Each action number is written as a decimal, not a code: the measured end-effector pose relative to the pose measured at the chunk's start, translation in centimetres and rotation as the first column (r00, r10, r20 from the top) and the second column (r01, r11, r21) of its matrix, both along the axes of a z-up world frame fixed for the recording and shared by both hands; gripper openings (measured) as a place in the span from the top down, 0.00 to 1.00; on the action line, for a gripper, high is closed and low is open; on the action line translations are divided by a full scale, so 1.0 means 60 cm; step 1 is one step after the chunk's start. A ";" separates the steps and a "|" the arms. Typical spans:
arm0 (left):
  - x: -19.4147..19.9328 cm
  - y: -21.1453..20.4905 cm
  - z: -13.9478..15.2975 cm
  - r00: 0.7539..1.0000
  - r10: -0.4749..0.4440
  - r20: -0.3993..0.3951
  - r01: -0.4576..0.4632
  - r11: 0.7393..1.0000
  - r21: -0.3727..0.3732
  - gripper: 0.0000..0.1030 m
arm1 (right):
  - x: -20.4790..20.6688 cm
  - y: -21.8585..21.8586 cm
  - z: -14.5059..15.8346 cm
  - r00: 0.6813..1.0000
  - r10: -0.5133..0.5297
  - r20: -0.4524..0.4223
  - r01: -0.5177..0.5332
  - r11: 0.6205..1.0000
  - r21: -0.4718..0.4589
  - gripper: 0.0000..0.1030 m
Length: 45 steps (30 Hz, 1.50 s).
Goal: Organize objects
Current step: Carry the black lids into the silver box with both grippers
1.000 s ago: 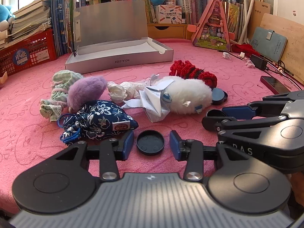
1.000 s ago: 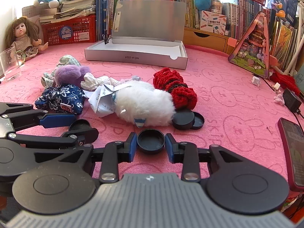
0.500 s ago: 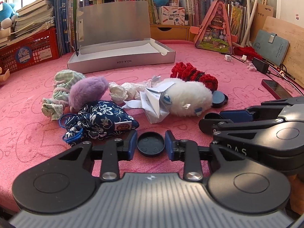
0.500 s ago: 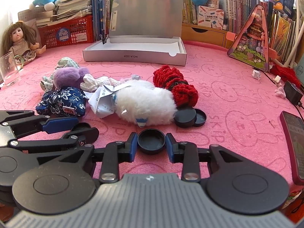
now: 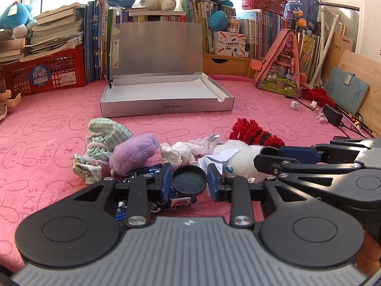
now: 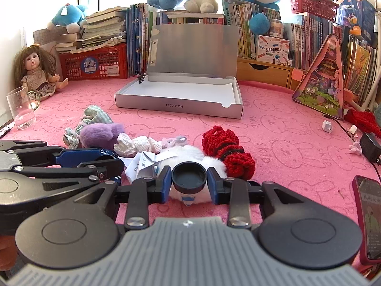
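Observation:
Each gripper holds a round black cap lifted off the pink cloth. My left gripper [image 5: 189, 182] is shut on one black cap [image 5: 189, 183]; my right gripper [image 6: 189, 182] is shut on another black cap [image 6: 189, 177]. Behind them lies a pile: a white furry toy [image 6: 190, 155], a red knitted piece [image 6: 227, 149], a purple fluffy toy [image 5: 134, 152], a green striped cloth [image 5: 106, 138], crumpled paper [image 5: 177, 153] and a blue flowered pouch [image 5: 171, 200], partly hidden by the left fingers. An open silver box [image 5: 166, 106] stands beyond, its lid upright.
Books, a red crate [image 5: 45, 74] and plush toys line the back. A doll [image 6: 35, 71] and a glass mug [image 6: 21, 107] sit at the left. A phone [image 6: 369, 217], a charger [image 6: 370, 146] and cables lie at the right, near a pink triangular case [image 6: 326, 83].
The left gripper's jaws closed on its cap. Both grippers then rose with their caps, lifting them off the cloth, and the pile now sits lower behind the fingers.

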State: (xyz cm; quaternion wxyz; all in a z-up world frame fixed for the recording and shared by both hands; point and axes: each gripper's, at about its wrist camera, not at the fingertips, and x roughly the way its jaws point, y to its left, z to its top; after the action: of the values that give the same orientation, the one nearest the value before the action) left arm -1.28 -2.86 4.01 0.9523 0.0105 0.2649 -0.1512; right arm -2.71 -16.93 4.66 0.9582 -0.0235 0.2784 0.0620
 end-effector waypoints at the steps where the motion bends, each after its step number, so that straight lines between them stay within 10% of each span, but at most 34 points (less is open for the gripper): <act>1: 0.004 0.002 0.004 1.000 0.005 0.004 -0.005 1.000 -0.001 0.65 | 0.004 -0.001 0.003 1.000 0.000 0.004 0.000 1.000 0.002 0.63; 24: 0.197 0.040 0.079 0.990 0.124 0.068 -0.124 0.992 -0.001 0.65 | 0.177 -0.058 0.041 0.995 -0.100 0.012 0.099 0.991 0.087 0.64; 45: 0.479 0.051 0.087 0.992 0.114 -0.054 -0.114 0.993 0.009 0.65 | 0.431 -0.088 0.064 0.987 -0.061 -0.147 0.083 0.986 0.148 0.64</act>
State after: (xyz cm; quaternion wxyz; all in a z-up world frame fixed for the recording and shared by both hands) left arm 27.47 0.21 9.26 0.9518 -0.0061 0.2914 -0.0960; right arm 23.16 -22.20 8.51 0.9365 0.0648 0.3410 0.0499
